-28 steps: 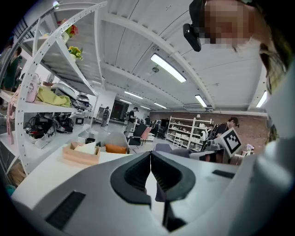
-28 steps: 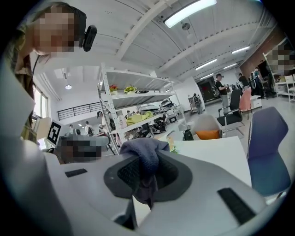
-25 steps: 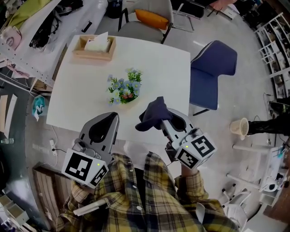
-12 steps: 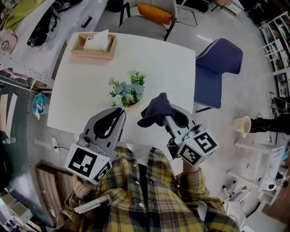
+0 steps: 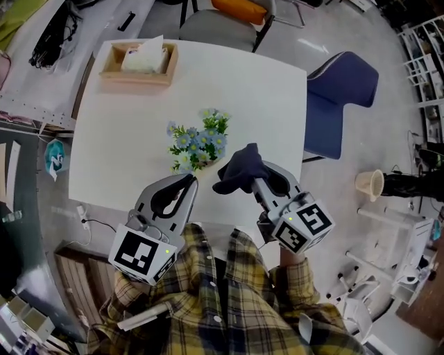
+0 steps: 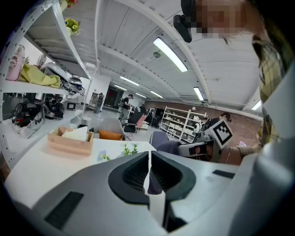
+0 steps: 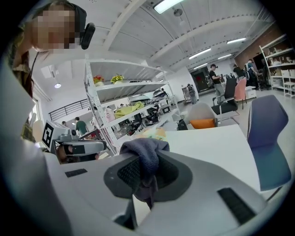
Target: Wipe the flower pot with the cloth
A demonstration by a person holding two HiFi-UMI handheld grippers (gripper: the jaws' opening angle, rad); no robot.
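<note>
My right gripper (image 5: pixel 258 175) clamps the cloth (image 5: pixel 238 168) in its jaws, just beside the flower pot (image 5: pixel 199 144) on the table (image 5: pixel 263 90). My left gripper (image 5: pixel 187 184) has its jaws pressed together, empty, near the pot.

Surroundings: bench, seating, floor items.
White bench (image 5: pixel 263 90) carries a wooden tissue box (image 5: pixel 136 64) at its far left corner, with a white tissue standing up in it. A blue chair (image 5: pixel 340 97) stands just beside the bench's right edge, and a grey chair (image 5: pixel 208 29) with an orange cushion (image 5: pixel 239 8) at the far edge. A beige basket-like item (image 5: pixel 368 184) lies on the floor, well apart to the right.
</note>
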